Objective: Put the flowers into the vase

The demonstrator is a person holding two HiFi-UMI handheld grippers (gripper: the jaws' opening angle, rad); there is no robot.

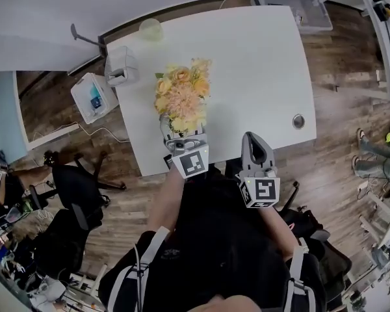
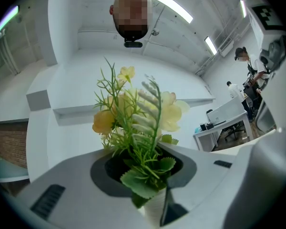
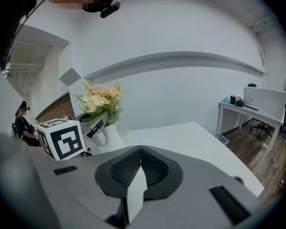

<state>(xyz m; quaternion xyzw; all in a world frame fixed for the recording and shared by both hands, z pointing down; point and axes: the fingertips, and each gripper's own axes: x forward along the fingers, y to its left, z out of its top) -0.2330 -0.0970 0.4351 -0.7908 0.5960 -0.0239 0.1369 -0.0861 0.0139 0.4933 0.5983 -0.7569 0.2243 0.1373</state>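
Note:
A bunch of yellow and peach flowers [image 1: 181, 96] with green leaves stands over the near part of the white table [image 1: 260, 64]. My left gripper [image 1: 177, 139] is shut on the stems just under the blooms. In the left gripper view the leaves and stems [image 2: 142, 171] fill the gap between the jaws, with the ribbed white vase [image 2: 152, 210] right below them. The right gripper view shows that vase [image 3: 108, 135] standing on the table, the bunch [image 3: 99, 97] rising from it, and the left gripper [image 3: 92, 126] at its mouth. My right gripper [image 1: 255, 143] is held apart to the right, shut with nothing in it [image 3: 140, 151].
A white boxy device [image 1: 121, 65] sits at the table's left corner, with a second box [image 1: 94, 96] beside it off the table. A pale round object [image 1: 151, 28] lies at the far edge. A metal grommet [image 1: 299, 121] is set in the table's right side. A black chair [image 1: 78, 187] stands on the left.

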